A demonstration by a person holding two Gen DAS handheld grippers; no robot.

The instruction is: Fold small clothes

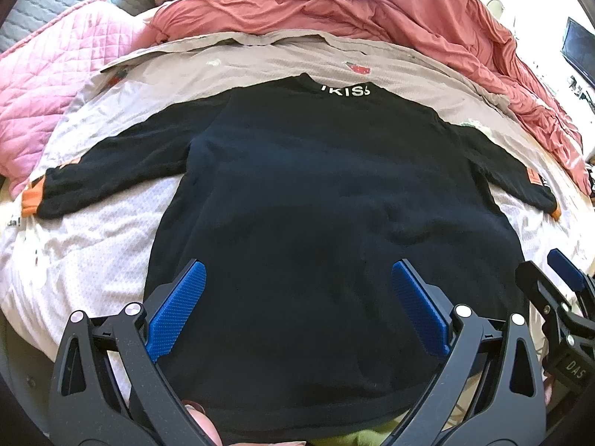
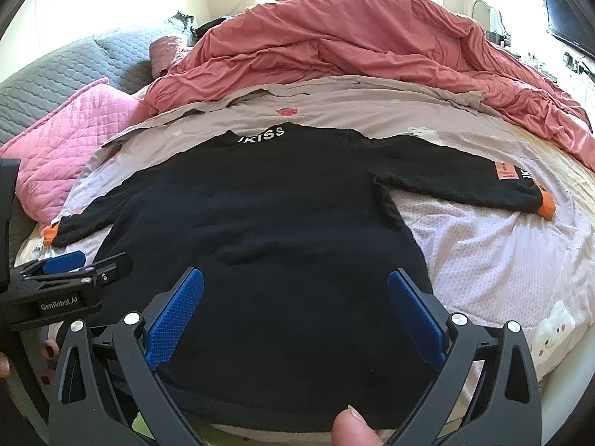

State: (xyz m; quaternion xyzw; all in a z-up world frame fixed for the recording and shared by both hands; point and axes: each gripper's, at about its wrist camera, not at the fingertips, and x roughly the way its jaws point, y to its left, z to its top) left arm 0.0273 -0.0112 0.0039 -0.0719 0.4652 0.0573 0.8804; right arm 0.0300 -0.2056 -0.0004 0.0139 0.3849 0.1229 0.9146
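Observation:
A black long-sleeved sweater (image 1: 327, 186) with white "IKISS" lettering at the collar and orange cuffs lies flat and spread out on the bed, sleeves out to both sides; it also shows in the right wrist view (image 2: 267, 215). My left gripper (image 1: 297, 286) is open, its blue pads above the sweater's lower left part near the hem. My right gripper (image 2: 295, 293) is open above the lower right part near the hem. Neither holds cloth. Each gripper shows at the edge of the other's view, the right one (image 1: 557, 290) and the left one (image 2: 63, 271).
The sweater rests on a pale printed bedsheet (image 2: 483, 252). A rumpled salmon duvet (image 2: 353, 33) is heaped at the far side. A pink quilted pillow (image 1: 44, 85) and a grey quilted pillow (image 2: 55, 70) lie at the far left. A dark screen (image 2: 565, 18) stands far right.

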